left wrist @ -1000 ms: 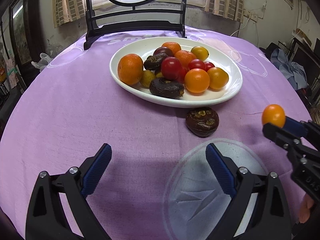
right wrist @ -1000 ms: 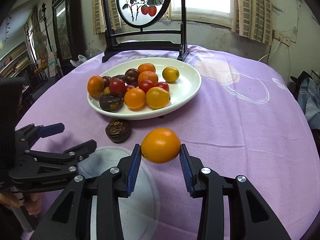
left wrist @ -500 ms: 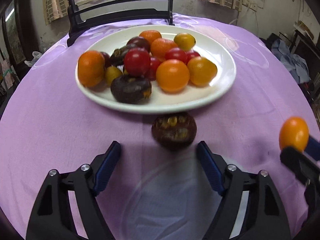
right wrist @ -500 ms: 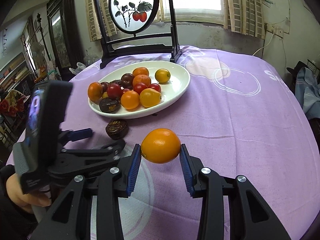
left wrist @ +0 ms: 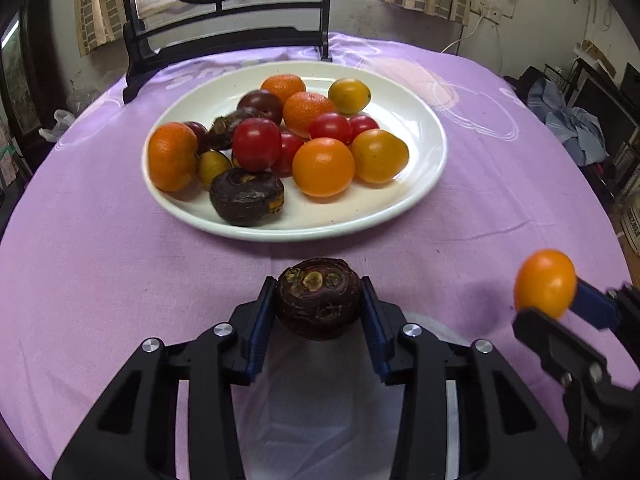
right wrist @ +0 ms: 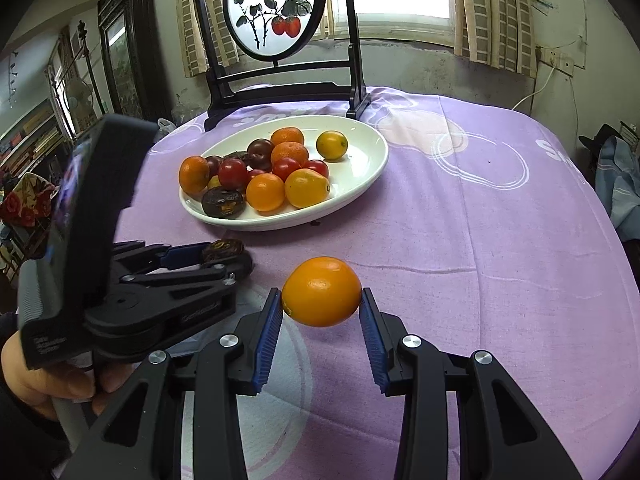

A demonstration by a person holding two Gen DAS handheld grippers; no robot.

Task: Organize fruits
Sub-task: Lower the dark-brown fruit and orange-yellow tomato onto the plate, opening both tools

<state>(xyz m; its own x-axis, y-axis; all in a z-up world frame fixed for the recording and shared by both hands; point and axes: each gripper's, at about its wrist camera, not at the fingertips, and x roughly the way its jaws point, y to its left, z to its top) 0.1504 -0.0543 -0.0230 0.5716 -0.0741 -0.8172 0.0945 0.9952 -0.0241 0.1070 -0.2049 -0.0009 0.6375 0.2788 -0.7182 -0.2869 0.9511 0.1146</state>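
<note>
Left tongs clamped on dark fruit, right tongs gripping orange, tablecloth lettering partly hidden, unreadable

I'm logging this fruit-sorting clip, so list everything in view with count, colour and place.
plate: one, white, centre of table, heaped with orange, red, yellow and dark fruits
dark fruit: one, brown-purple, between the left gripper's pads
orange fruit: one, orange, in the right gripper
tablecloth: one, purple, covering table
painted screen: one, black frame, behind plate
left gripper: black, blue pads, shut
right gripper: black, blue pads, shut
</note>
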